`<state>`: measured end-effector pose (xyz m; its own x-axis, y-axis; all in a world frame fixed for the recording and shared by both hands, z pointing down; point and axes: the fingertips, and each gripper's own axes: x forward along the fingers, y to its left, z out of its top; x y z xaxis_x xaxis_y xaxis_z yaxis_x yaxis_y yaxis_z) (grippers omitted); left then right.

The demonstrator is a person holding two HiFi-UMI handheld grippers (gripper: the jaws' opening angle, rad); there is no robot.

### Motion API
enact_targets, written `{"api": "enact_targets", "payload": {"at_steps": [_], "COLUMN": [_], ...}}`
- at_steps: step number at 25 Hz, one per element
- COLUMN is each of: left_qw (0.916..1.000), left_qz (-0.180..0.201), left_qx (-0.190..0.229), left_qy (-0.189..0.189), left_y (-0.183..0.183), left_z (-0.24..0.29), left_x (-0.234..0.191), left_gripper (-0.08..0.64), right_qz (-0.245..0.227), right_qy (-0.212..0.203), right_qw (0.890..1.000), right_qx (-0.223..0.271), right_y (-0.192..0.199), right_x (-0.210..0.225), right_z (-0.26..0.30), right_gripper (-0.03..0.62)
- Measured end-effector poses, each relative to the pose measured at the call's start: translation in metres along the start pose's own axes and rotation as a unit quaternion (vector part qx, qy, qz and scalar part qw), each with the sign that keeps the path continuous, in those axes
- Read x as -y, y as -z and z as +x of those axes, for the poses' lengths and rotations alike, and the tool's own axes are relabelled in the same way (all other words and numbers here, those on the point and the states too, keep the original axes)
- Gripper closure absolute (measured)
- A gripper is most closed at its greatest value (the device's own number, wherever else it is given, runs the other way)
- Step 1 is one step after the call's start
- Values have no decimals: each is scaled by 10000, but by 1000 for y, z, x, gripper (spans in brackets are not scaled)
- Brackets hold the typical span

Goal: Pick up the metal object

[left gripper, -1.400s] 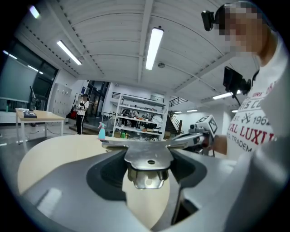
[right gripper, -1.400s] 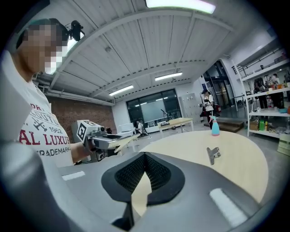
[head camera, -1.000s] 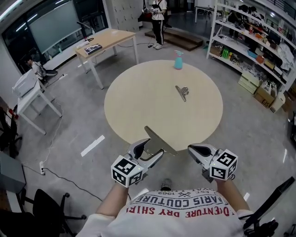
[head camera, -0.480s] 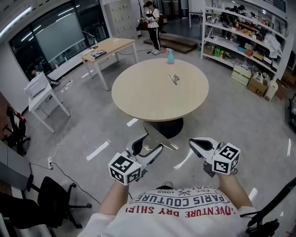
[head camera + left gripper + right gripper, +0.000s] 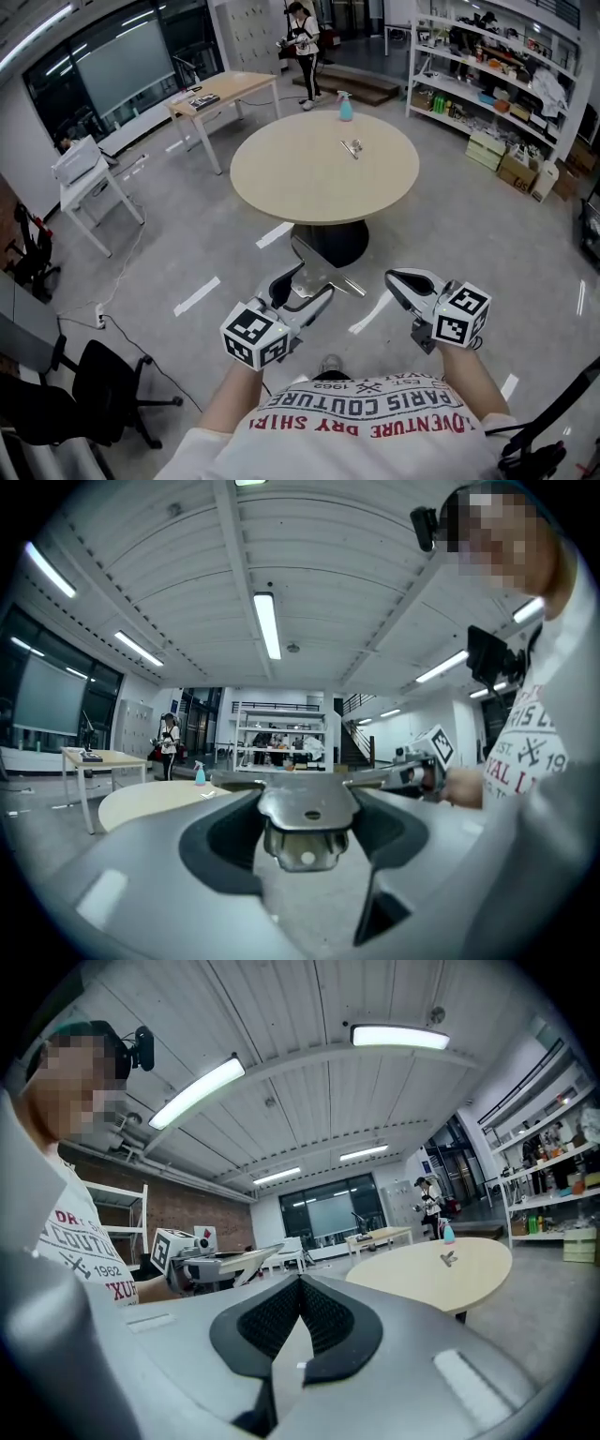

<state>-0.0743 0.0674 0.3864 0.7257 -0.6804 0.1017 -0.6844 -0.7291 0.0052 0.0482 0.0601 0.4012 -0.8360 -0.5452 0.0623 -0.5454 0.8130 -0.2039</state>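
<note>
My left gripper (image 5: 298, 292) is shut on a flat grey metal object (image 5: 322, 266), a wide blade with a folded bracket, held in the air at waist height. In the left gripper view the metal object (image 5: 306, 821) spans the gap between both jaws of the left gripper (image 5: 306, 841). My right gripper (image 5: 397, 280) hovers beside it with nothing in it, and its dark pads (image 5: 323, 1314) meet, so the right gripper (image 5: 300, 1290) is shut. A small metal clip (image 5: 352, 148) lies on the round table (image 5: 291, 187) far ahead.
A blue spray bottle (image 5: 346, 110) stands at the table's far edge. A person (image 5: 304, 42) stands beyond it by a wooden desk (image 5: 217, 91). Shelves (image 5: 502, 66) line the right wall, a white table (image 5: 82, 169) and a black chair (image 5: 89, 398) are on the left.
The round table has receded from just under the grippers to well ahead as the view backed away. Both grippers keep their pose, and the left still holds the metal object.
</note>
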Motion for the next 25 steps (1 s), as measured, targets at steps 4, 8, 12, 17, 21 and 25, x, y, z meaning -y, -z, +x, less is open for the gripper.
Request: {"api": "enact_targets", "payload": {"at_steps": [4, 8, 12, 17, 21, 25], "left_qw": [10000, 9997, 9995, 9996, 9995, 9995], "left_qz": [21, 185, 216, 160, 205, 208], "left_qx": [50, -59, -102, -152, -170, -181], "left_qy": [46, 169, 216, 160, 142, 133], "left_y": [-3, -4, -2, 3, 4, 4], "left_z": [-11, -5, -7, -10, -8, -5], "left_x": [2, 6, 11, 13, 16, 20], "left_gripper": [273, 273, 273, 273, 273, 273], "right_qz": [7, -33, -55, -38, -87, -119], "right_qy": [110, 152, 177, 135, 75, 4], "right_qw": [9999, 9998, 9997, 9998, 9999, 9999], "right_qx": [-61, -158, -144, -131, -105, -118], "right_y": [2, 2, 6, 10, 9, 10], "right_x": [-8, -13, -14, -17, -19, -19], "right_z": [-3, -4, -6, -8, -10, -12], "right_gripper": [591, 591, 591, 591, 591, 591]}}
